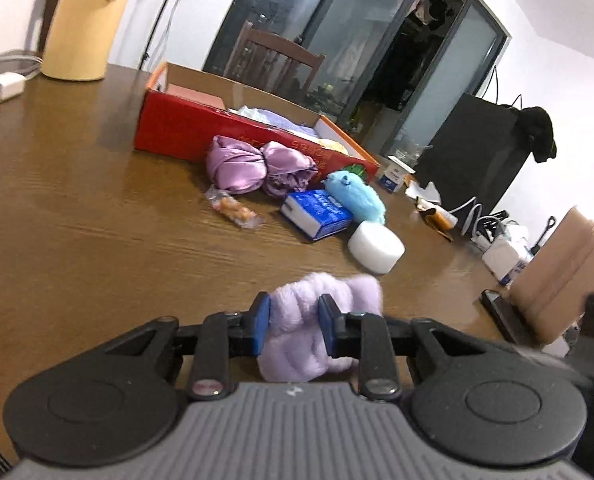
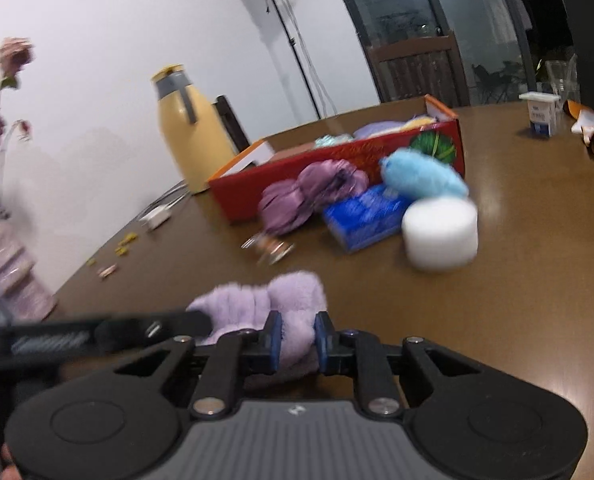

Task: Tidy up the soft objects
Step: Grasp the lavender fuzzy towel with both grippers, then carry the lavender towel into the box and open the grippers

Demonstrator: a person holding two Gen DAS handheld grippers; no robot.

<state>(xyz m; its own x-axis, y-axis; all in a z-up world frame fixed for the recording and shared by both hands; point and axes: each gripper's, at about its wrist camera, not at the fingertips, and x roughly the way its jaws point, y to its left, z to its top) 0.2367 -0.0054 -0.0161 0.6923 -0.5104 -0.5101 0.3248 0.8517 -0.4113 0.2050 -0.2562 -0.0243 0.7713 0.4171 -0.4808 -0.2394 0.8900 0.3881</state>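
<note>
Gripping opposite ends of one lilac fleece cloth (image 1: pixel 317 332), both tools are closed down on it: the left tool (image 1: pixel 293 328) pinches a bunched fold between its blue pads, and the right tool (image 2: pixel 297 340) does the same nearer the cloth's other end. From the right wrist view the left tool's dark fingers reach in from the left onto the same cloth, so the two grips sit just beside each other, with the cloth's long axis running roughly across between them, low over the brown wood-grain worktop (image 1: pixel 77 220).

What the coming move turns on is where the red cardboard box (image 1: pixel 185 132) lies: straight ahead of both tools, beyond a small cluster of things, with its long side facing them. It already holds pale soft pieces. Neither hand looks clearly nearer to it; my guess is the cloth gets folded or carried forward over the cluster.

That cluster lies between cloth and box: a shiny purple satin bundle (image 1: pixel 257 168), knotted and creased, touching the box wall; a fluffy blue plush toy (image 1: pixel 357 196) resting against a blue printed packet (image 1: pixel 317 212); a smooth white squat cylinder (image 1: pixel 377 246) nearest the tools; and a crinkly clear snack wrapper (image 1: pixel 233 210) to the left.

The fleece looks thick, ribbed and limp, so it should sag between the grips. Both views are motion-blurred.
</note>
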